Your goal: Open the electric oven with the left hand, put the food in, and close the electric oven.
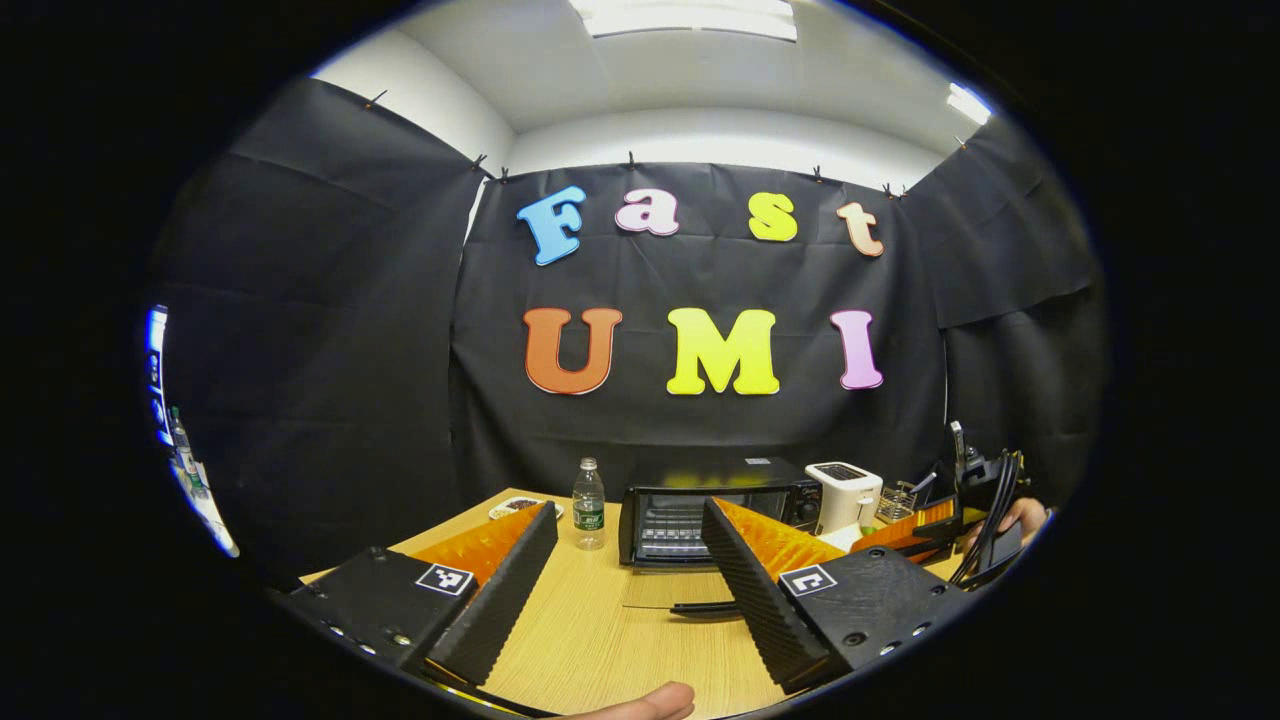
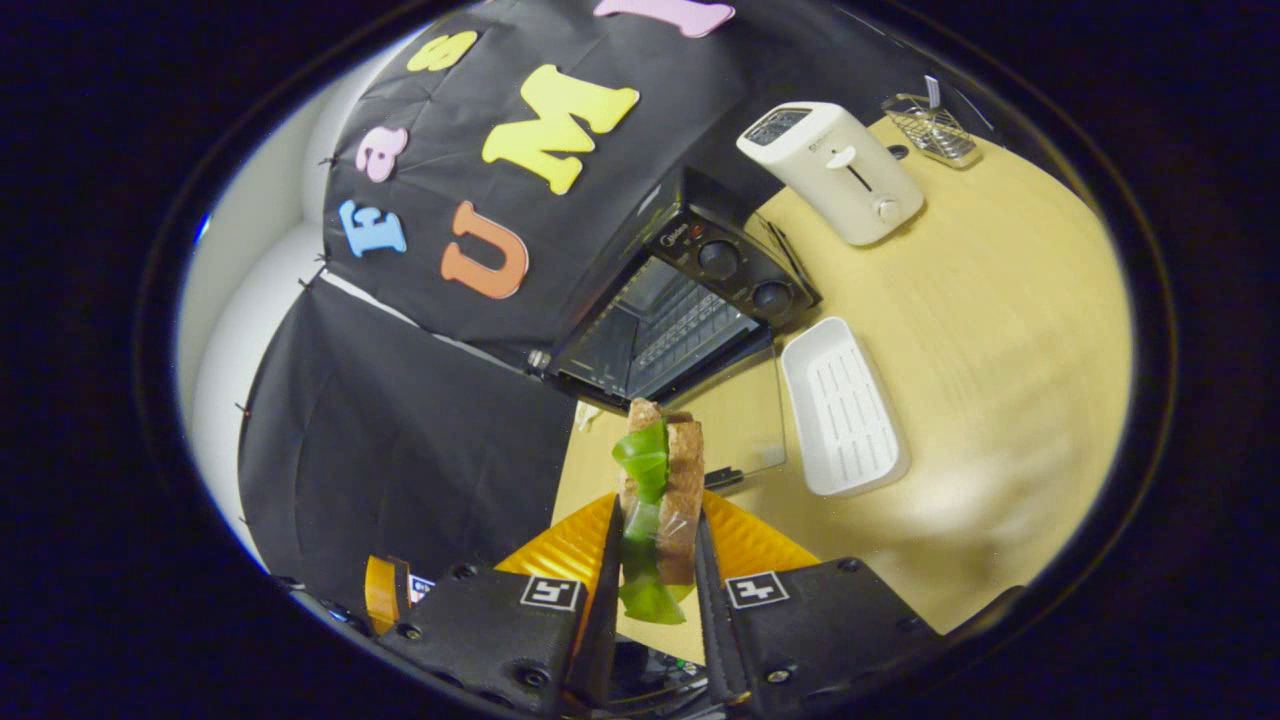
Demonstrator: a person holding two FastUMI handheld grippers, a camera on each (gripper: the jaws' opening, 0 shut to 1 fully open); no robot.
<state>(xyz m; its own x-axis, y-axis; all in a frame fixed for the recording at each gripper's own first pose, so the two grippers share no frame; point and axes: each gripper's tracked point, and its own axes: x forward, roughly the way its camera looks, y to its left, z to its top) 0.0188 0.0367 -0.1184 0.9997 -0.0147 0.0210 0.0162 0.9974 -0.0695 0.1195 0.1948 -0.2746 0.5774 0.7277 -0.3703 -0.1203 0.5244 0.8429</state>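
The black electric oven (image 1: 735,478) stands at the back of the wooden table, its glass door folded down flat and the door handle (image 1: 700,607) toward me. My left gripper (image 1: 628,510) hovers open in front of it, holding nothing. In the right gripper view the oven (image 2: 690,290) gapes open with its wire rack visible. My right gripper (image 2: 657,515) is shut on a sandwich (image 2: 685,470) of brown bread and green lettuce, held upright above the table just short of the lowered door (image 2: 745,420). The right gripper (image 1: 925,535) and its hand also sit at the far right.
A white toaster (image 2: 830,170) and a small wire rack (image 2: 930,125) stand right of the oven. An empty white tray (image 2: 845,405) lies beside the door. A water bottle (image 1: 588,505) and a small plate (image 1: 515,507) sit left of the oven.
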